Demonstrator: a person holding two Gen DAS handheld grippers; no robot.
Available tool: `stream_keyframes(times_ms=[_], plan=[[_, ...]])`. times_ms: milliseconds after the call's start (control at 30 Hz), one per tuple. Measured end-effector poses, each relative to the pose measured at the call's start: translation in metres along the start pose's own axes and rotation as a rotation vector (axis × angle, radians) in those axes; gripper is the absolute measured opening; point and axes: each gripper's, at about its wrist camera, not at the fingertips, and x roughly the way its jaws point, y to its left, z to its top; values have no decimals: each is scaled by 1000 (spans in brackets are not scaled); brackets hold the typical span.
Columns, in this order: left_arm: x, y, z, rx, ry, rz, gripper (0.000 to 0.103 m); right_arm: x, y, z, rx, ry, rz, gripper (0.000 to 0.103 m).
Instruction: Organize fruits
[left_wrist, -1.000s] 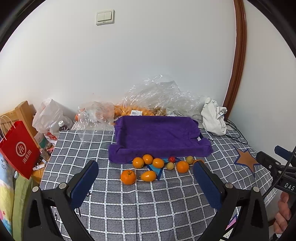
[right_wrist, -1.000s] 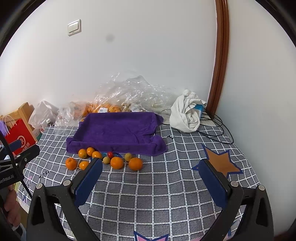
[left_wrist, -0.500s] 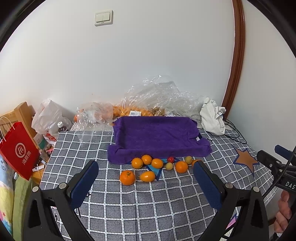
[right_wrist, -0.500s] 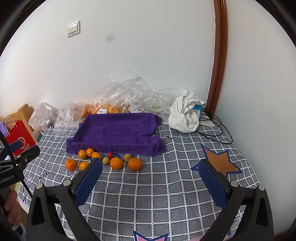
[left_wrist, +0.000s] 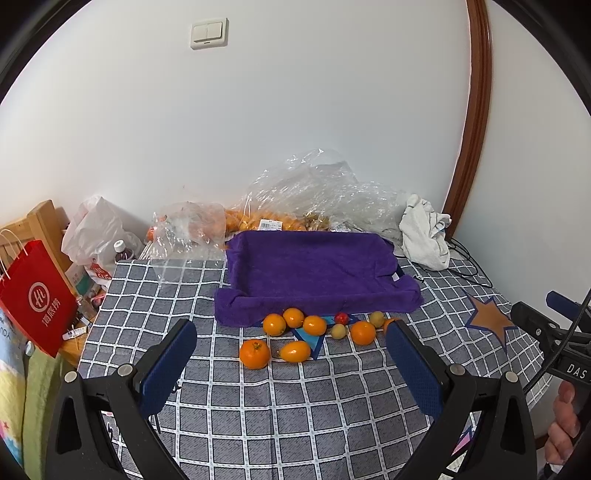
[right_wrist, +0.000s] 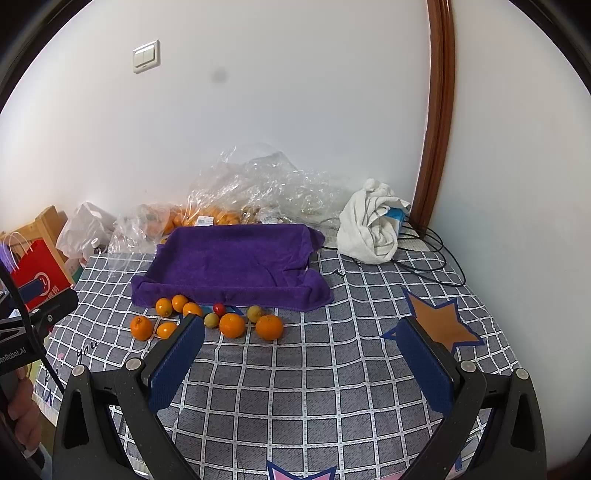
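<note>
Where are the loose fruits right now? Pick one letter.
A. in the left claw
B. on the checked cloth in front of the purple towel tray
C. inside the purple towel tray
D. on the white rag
B: the loose fruits lie on the checked cloth along the near edge of the purple towel tray, which holds none.

White walls (left_wrist: 295, 129) meet at a corner trimmed with a brown wooden strip (left_wrist: 476, 110); a double light switch (left_wrist: 207, 33) sits high up, and a grey checked cloth (right_wrist: 314, 398) covers the counter
</note>
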Motion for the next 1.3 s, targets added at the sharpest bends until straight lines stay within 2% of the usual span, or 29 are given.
stream_keyframes(times_ms=[867, 1000, 1300], plan=[[11, 11, 3, 4, -9, -24, 103, 7, 9, 5, -11, -24, 1, 102], [24, 14, 0, 2, 13, -13, 103, 29, 4, 4, -13, 3, -9, 102], [62, 26, -10, -10, 93, 11, 102, 99, -20, -13, 45, 138, -38, 102]])
